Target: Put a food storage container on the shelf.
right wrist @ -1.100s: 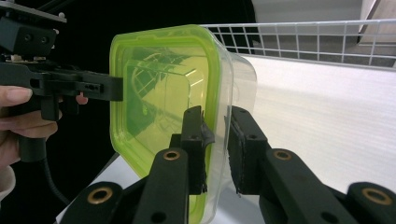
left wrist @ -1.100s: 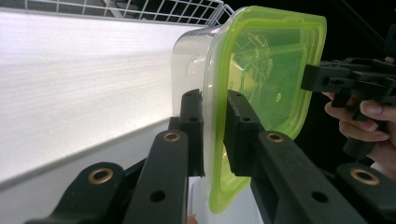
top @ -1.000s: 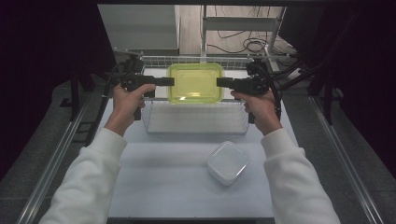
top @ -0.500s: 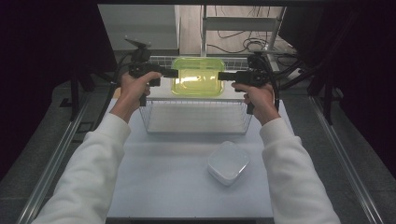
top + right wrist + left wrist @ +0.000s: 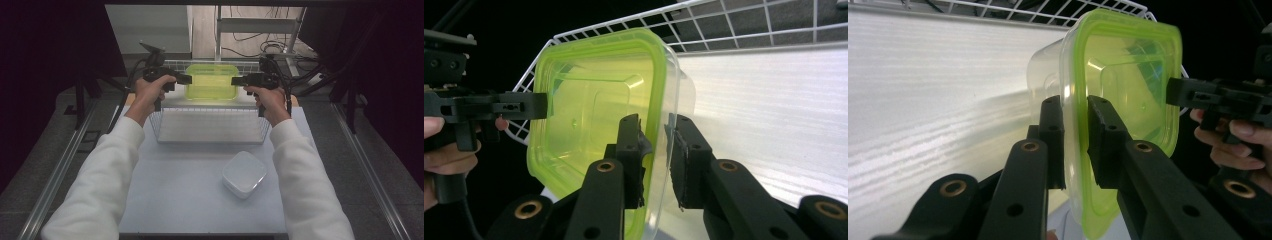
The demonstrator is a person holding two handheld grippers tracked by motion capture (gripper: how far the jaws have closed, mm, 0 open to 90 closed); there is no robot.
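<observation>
A clear container with a green lid (image 5: 212,81) hangs level over the far end of the wire basket (image 5: 210,141), held from both sides. My left gripper (image 5: 187,80) is shut on its left rim and my right gripper (image 5: 236,80) is shut on its right rim. In the left gripper view the jaws pinch the lid's edge (image 5: 1075,145) of the container (image 5: 1128,70), with the other gripper (image 5: 1198,92) beyond it. The right gripper view has its jaws clamped on the rim (image 5: 656,150) of the container (image 5: 594,110), and the left gripper (image 5: 519,107) shows on the far side.
A white lidded box (image 5: 244,173) lies on the pale table (image 5: 175,200) in front of the basket, right of centre. Metal rails run along both table sides. Cables and a shelf frame stand behind the basket.
Both grippers have carried the green-lidded container away from me, from above the basket's middle to above its far end. The white box has stayed put.
</observation>
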